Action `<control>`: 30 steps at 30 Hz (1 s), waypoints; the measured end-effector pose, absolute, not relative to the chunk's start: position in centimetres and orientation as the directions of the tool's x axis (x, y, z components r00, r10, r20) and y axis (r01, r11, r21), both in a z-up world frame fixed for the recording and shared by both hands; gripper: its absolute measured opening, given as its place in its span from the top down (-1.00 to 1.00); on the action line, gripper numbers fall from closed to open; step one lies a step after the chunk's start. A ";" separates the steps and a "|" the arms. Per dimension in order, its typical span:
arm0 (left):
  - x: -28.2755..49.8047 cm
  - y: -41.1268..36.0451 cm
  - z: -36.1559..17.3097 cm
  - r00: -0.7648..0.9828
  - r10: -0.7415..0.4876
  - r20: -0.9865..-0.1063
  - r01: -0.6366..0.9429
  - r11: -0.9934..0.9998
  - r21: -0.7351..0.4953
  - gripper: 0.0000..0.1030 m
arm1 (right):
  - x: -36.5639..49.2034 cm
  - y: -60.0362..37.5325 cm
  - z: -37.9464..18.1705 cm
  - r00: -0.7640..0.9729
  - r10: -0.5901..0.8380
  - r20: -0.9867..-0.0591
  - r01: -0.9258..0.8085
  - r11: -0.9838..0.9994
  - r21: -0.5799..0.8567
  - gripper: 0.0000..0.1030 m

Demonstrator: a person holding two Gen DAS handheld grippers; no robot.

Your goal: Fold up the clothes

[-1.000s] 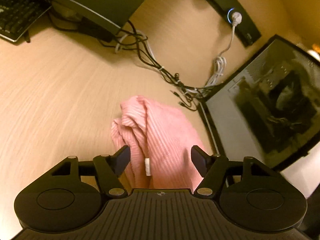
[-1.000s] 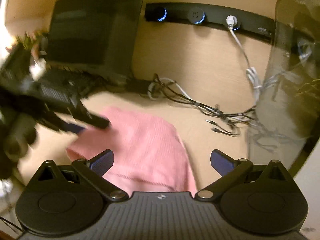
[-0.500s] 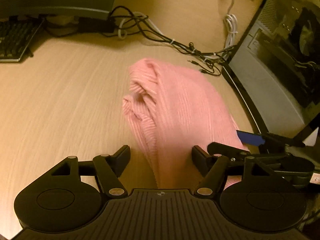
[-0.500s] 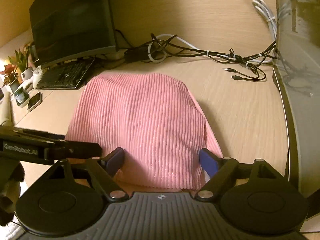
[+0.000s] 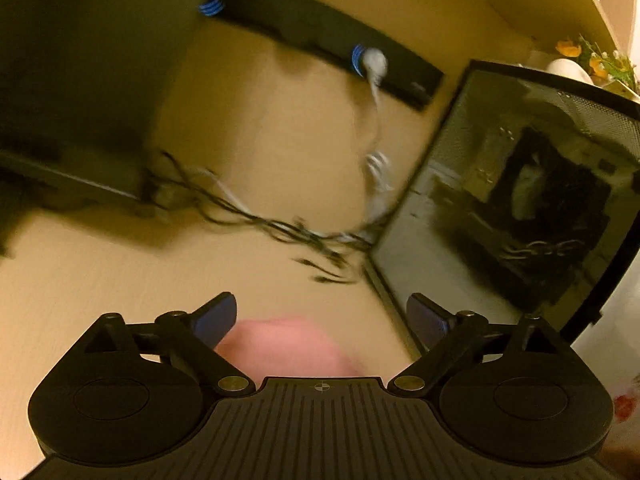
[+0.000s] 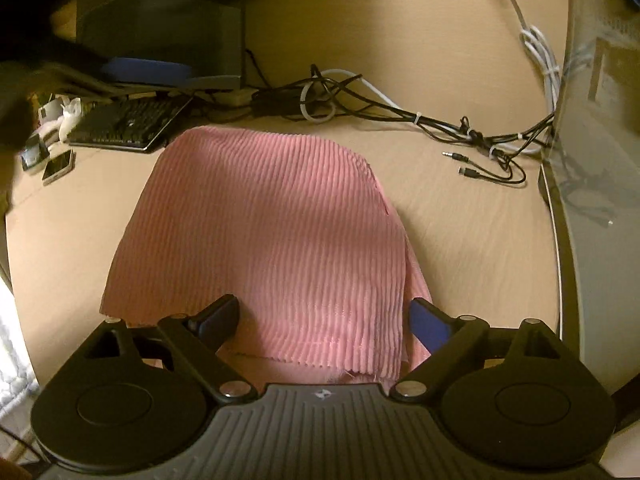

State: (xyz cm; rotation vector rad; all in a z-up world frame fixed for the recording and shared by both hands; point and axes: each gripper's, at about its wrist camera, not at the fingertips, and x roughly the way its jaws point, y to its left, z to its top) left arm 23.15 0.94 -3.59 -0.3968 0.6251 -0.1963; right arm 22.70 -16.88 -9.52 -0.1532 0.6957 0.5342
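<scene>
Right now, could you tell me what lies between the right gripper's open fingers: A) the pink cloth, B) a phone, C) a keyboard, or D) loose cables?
A: the pink cloth lies flat on the desk, its near hem between the right gripper's spread fingers.

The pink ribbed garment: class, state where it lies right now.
In the right wrist view the pink ribbed garment lies flat on the wooden desk, between the keyboard on its left and the loose cables on its right.
</scene>
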 end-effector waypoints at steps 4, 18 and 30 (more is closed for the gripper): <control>26.1 0.0 -6.3 0.741 -0.345 -0.577 0.086 0.900 -0.428 -0.85 | 22.2 -17.0 -9.3 0.642 0.406 -0.650 -0.524 0.851 0.013 -0.82; 21.5 4.1 -5.4 0.753 -0.283 -0.593 -0.100 0.843 -0.529 -0.98 | 22.1 -19.9 -5.7 0.639 0.492 -0.591 -0.534 0.837 0.120 -0.93; 19.8 2.3 -8.2 0.664 -0.283 -0.692 -0.138 0.863 -0.486 -0.91 | 25.3 -17.1 -8.6 0.539 0.512 -0.668 -0.550 0.815 0.182 -0.76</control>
